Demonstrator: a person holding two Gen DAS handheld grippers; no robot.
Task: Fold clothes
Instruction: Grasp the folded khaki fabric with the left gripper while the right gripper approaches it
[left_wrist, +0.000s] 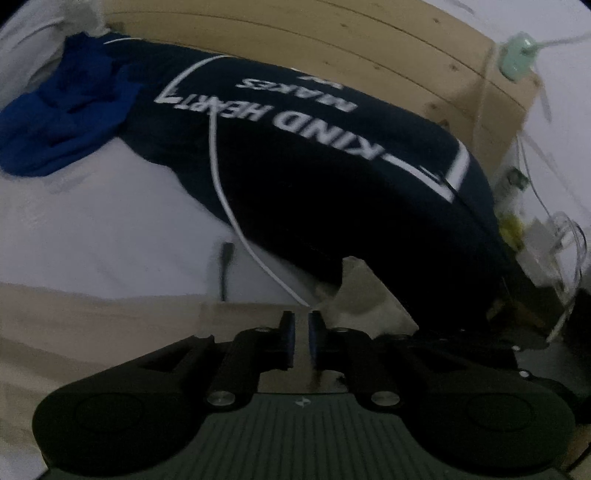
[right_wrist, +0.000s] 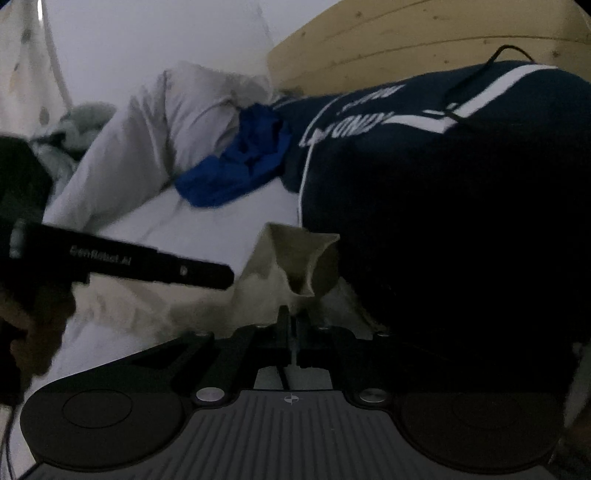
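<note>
- Clothes lie on a bed with a white sheet (left_wrist: 110, 221) and a wooden headboard (left_wrist: 332, 40).
- A big dark navy shirt (left_wrist: 332, 177) with white letters is spread out near the headboard.
- A crumpled bright blue garment (left_wrist: 70, 114) sits just beside the navy shirt, touching it.
- A beige cloth (right_wrist: 299, 254) lies at the near edge of the navy shirt.
- The right gripper (right_wrist: 293, 317) has its jaws pinched tight on a fold of the beige cloth.
- The left gripper (left_wrist: 300, 321) has its jaws only a narrow gap apart, with nothing between them.
- A thin white cable (left_wrist: 218, 177) runs across the navy shirt.
</note>
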